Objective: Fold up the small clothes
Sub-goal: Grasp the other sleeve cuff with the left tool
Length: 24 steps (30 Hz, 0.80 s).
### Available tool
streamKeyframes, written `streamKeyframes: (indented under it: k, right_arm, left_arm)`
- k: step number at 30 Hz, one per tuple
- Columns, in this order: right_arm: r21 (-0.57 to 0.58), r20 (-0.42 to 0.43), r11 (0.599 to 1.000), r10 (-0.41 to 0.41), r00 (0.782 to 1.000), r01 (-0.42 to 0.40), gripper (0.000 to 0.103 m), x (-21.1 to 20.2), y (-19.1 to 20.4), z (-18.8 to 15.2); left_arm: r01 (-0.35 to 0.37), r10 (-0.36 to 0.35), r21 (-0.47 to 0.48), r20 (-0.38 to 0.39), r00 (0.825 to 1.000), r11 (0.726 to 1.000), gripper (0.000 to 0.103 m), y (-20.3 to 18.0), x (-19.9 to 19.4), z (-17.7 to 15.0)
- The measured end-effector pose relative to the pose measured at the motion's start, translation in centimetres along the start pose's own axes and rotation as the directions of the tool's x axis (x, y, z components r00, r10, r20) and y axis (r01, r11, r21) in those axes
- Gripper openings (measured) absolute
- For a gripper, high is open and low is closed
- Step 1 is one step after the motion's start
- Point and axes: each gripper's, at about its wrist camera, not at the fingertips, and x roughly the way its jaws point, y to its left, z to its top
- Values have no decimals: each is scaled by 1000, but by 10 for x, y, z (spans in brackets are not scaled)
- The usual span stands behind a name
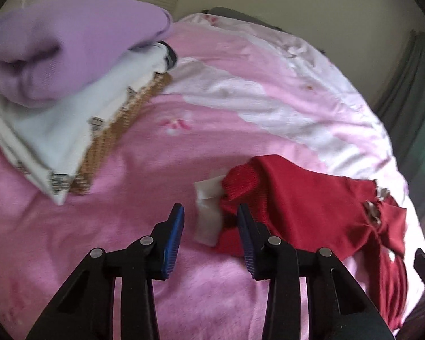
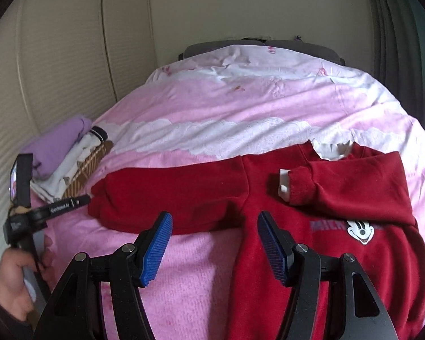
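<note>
A red child's sweatshirt [image 2: 311, 198] with a Mickey print [image 2: 359, 231] lies face up on the pink bedspread [image 2: 212, 104]. Its right sleeve is folded across the chest, white inner cuff [image 2: 283, 182] showing. Its left sleeve [image 2: 170, 198] lies stretched out to the left. My right gripper [image 2: 214, 245] is open and empty, just above the sweatshirt's lower left side. In the left wrist view my left gripper [image 1: 211, 226] is open at the left sleeve's end [image 1: 240, 187], with the white cuff [image 1: 208, 221] between its fingers.
A stack of folded clothes, purple on top [image 1: 70, 42], sits on a wicker basket [image 1: 110, 138] at the bed's left side; it also shows in the right wrist view [image 2: 59, 147]. A wardrobe [image 2: 70, 56] stands left, a dark curtain [image 2: 396, 28] right.
</note>
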Motion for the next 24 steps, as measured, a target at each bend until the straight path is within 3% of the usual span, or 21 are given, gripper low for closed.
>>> streamKeyframes:
  k: [3,8,12,15,21,24]
  right_arm:
    - [14,-17,1000,-12,1000,12,63,7,-4,0]
    - [12,-26,1000,-28,999,28,63,10,-6,0]
    - [8,-36,1000,-30,999,30,63,11,-8,-3]
    - [12,-34,999,-29,999,30,63,8,-10,-3]
    - [34,-10,999,-29,1000,29,63,-8,-24,1]
    - [52,4,998,-34,999,34,63,-18,-36,2]
  left_arm:
    - [30,-31,-29,-25,999,999,30,3,9,0]
    - [60,-63,-77,-30,998,995,30,10,17,0]
    - [64,-66,-80,-17,998,995,14,9,13,-1]
    - [77,-77,-91,6,997,993,11,8,3,-2]
    - [21,-20,-44,34,999,999,10,-15,-25,0]
    - [-43,42,28,56,998,999,10,-46,-46,4]
